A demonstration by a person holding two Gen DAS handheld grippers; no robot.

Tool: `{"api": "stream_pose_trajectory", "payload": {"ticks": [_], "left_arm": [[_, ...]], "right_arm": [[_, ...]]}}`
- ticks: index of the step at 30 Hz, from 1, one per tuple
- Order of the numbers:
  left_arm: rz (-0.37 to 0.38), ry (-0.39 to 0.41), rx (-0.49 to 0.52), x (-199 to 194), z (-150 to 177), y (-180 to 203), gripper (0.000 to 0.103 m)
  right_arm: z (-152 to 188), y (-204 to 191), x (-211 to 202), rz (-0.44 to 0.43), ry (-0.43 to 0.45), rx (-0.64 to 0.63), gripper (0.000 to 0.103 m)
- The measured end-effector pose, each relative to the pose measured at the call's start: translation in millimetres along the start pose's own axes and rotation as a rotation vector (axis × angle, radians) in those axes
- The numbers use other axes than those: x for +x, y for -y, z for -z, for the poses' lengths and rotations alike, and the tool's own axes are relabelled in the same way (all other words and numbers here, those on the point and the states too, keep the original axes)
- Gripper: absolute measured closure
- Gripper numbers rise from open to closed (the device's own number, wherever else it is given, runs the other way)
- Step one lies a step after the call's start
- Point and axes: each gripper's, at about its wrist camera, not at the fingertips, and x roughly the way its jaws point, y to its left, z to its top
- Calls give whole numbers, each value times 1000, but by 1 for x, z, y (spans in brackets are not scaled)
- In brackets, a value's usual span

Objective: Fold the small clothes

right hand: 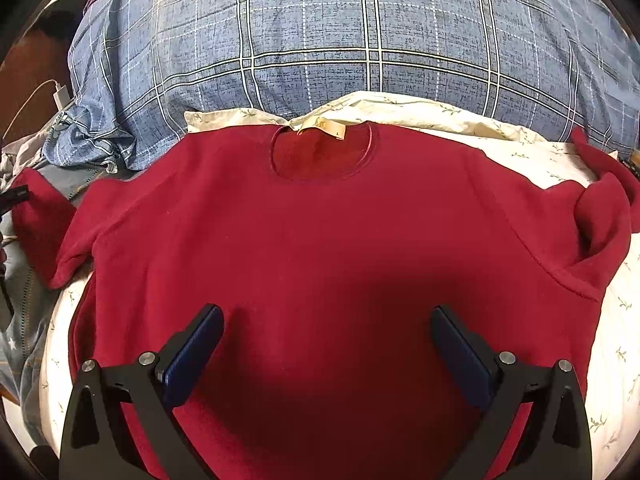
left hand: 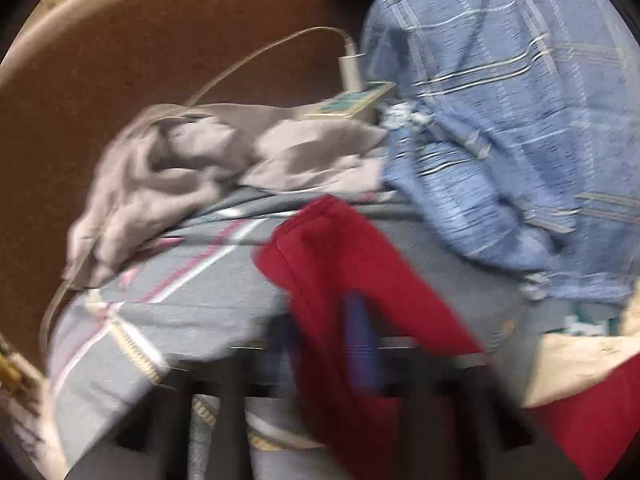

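Note:
A red long-sleeved top (right hand: 320, 232) lies flat, neck away from me, on a white floral cloth (right hand: 520, 140). Its right sleeve (right hand: 600, 208) is bunched and folded over. My right gripper (right hand: 326, 320) is open and empty, hovering over the lower middle of the top. In the blurred left wrist view, my left gripper (left hand: 360, 344) is shut on the top's left sleeve (left hand: 344, 264) and holds it raised; a blue pad (left hand: 360, 340) shows against the red cloth. The left gripper's tip with that sleeve also shows at the left edge of the right wrist view (right hand: 28, 204).
A blue plaid quilt (right hand: 340, 32) is piled behind the top. A grey checked sheet (left hand: 192, 280) and a crumpled beige garment (left hand: 168, 176) lie to the left. A white charger with cable (left hand: 352, 68) and a small box (left hand: 352, 102) sit by the brown floor (left hand: 120, 60).

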Motion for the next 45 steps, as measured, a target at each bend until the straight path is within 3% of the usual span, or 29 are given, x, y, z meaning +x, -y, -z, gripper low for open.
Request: {"api": "stream_pose_trajectory", "payload": {"ticks": [2, 6, 10, 14, 19, 22, 24, 25, 26, 28, 32, 35, 36, 38, 40, 42, 44, 45], "left_arm": [[80, -19, -19, -13, -3, -1, 95], [264, 86, 40, -86, -6, 23, 95], [545, 150, 74, -177, -7, 66, 95], [721, 192, 130, -243, 6, 126, 95], [880, 71, 186, -262, 51, 213, 95], [922, -11, 237, -249, 82, 251, 88], [933, -59, 275, -243, 101, 266, 73], [932, -69, 290, -234, 99, 269, 59], [932, -73, 307, -231, 98, 269, 51], [923, -57, 321, -228, 93, 255, 50], [858, -33, 248, -224, 82, 186, 31], [719, -7, 180, -209, 89, 129, 26], [633, -16, 167, -193, 91, 112, 26], [544, -64, 144, -171, 108, 90, 27], [528, -149, 111, -143, 118, 78, 25], [560, -200, 93, -126, 130, 76, 24], [580, -227, 94, -117, 132, 82, 24], [585, -235, 94, -115, 132, 84, 24]], "right_arm": [[0, 3, -2, -6, 1, 7, 0], [-3, 19, -14, -10, 30, 31, 0], [-11, 47, -29, 4, 69, 96, 0], [-13, 78, -42, 22, 100, 160, 0], [-10, 126, -56, 58, 98, 232, 0], [-5, 146, -64, 93, 107, 244, 0], [-4, 163, -68, 130, 119, 267, 0], [-4, 170, -69, 132, 125, 289, 0], [-4, 174, -70, 129, 130, 307, 0], [-3, 185, -73, 92, 162, 374, 0], [-12, 178, -72, 25, 182, 359, 0], [-28, 160, -62, 9, 184, 253, 1], [-34, 154, -58, 14, 187, 224, 1], [-51, 139, -44, 10, 191, 168, 6], [-68, 128, -24, -2, 171, 136, 16], [-81, 121, -3, 16, 135, 118, 21], [-91, 114, 25, 45, 74, 85, 28], [-92, 112, 35, 40, 50, 69, 36]]}}
